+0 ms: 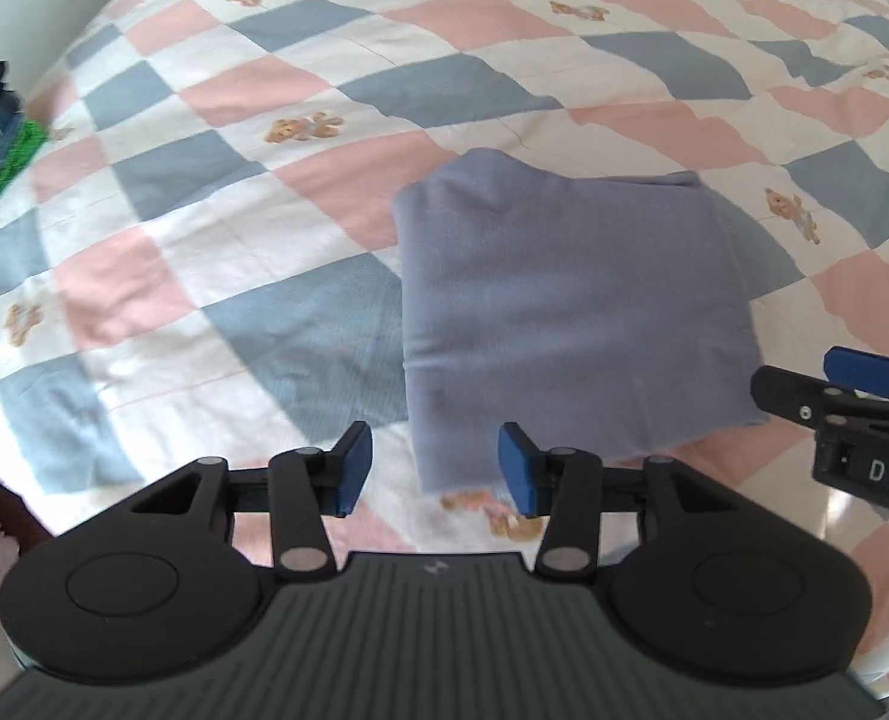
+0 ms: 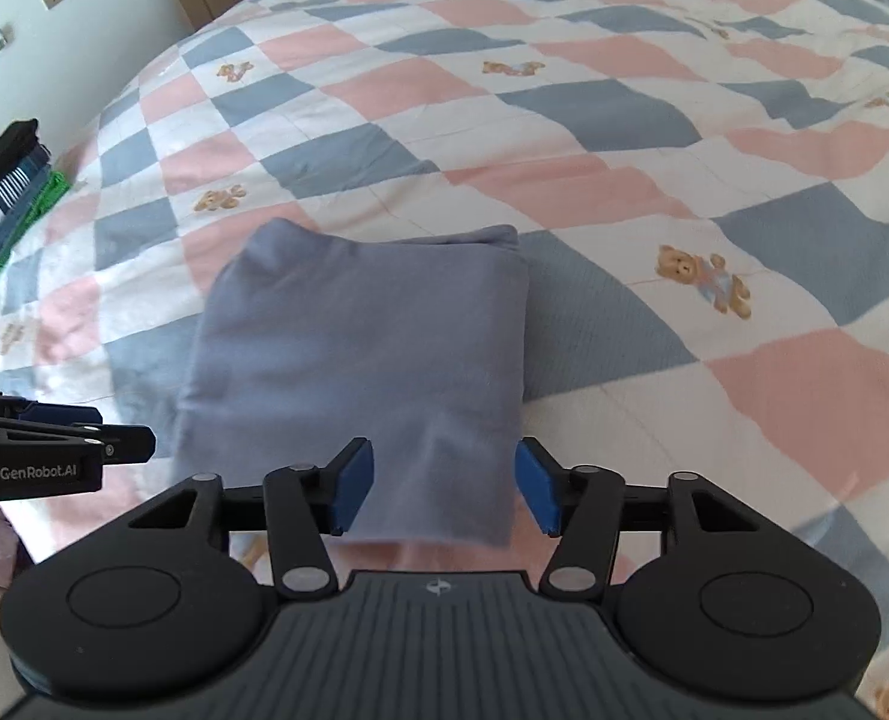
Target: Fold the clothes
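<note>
Left wrist view: folded lavender garment (image 1: pixel 570 324) — soft knit, roughly square, matte — lies flat on the bed's checked quilt (image 1: pixel 216 192), pink, grey-blue and white patches with bear prints. Left tool (image 1: pixel 435 471) released, blue pads apart, nothing between them. Right tool (image 2: pixel 444 495) likewise released, poised above the garment's near edge — not pressing it.

The checkered quilt (image 2: pixel 624 192) lies bare toward its far and right edges. Only the folded lilac garment (image 2: pixel 354 348) near the front edge and stacked clothes (image 2: pixel 9 192) at the left edge obstruct.
</note>
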`<action>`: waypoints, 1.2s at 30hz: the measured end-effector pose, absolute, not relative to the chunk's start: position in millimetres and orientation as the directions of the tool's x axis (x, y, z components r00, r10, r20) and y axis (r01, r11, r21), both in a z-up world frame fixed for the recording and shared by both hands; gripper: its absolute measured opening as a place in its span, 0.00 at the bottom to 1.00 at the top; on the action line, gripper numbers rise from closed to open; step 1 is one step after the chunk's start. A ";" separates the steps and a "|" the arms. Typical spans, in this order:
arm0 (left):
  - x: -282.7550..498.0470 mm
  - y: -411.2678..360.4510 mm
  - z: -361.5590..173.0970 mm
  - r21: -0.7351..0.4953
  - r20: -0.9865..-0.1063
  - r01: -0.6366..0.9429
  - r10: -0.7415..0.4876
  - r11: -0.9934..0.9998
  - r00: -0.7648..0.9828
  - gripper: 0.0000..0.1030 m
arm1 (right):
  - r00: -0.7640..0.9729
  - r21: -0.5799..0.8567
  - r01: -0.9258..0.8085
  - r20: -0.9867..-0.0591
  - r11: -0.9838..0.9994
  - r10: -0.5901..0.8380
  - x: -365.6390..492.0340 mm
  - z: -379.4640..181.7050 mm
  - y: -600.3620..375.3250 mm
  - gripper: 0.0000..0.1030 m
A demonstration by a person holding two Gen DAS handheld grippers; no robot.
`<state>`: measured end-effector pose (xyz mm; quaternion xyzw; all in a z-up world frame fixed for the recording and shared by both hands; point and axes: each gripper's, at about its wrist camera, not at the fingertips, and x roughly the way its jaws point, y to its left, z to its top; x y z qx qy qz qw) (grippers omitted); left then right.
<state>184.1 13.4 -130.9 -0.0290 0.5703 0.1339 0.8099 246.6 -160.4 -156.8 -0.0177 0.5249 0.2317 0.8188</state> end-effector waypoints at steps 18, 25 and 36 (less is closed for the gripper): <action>106.7 -37.1 -66.4 0.109 -0.904 -0.371 0.248 0.922 0.349 0.78 | 0.342 0.250 -0.460 -0.836 0.852 0.429 193.3 -81.0 -197.0 0.91; 89.2 -22.9 -49.2 0.080 -0.888 -0.389 0.243 0.918 0.391 0.88 | 0.393 0.155 -0.491 -0.839 0.857 0.376 172.2 -61.5 -184.6 0.98; 70.3 14.1 -25.5 0.091 -0.860 -0.322 0.238 0.942 0.451 0.99 | 0.512 0.043 -0.433 -0.810 0.900 0.285 141.8 -40.8 -155.8 0.98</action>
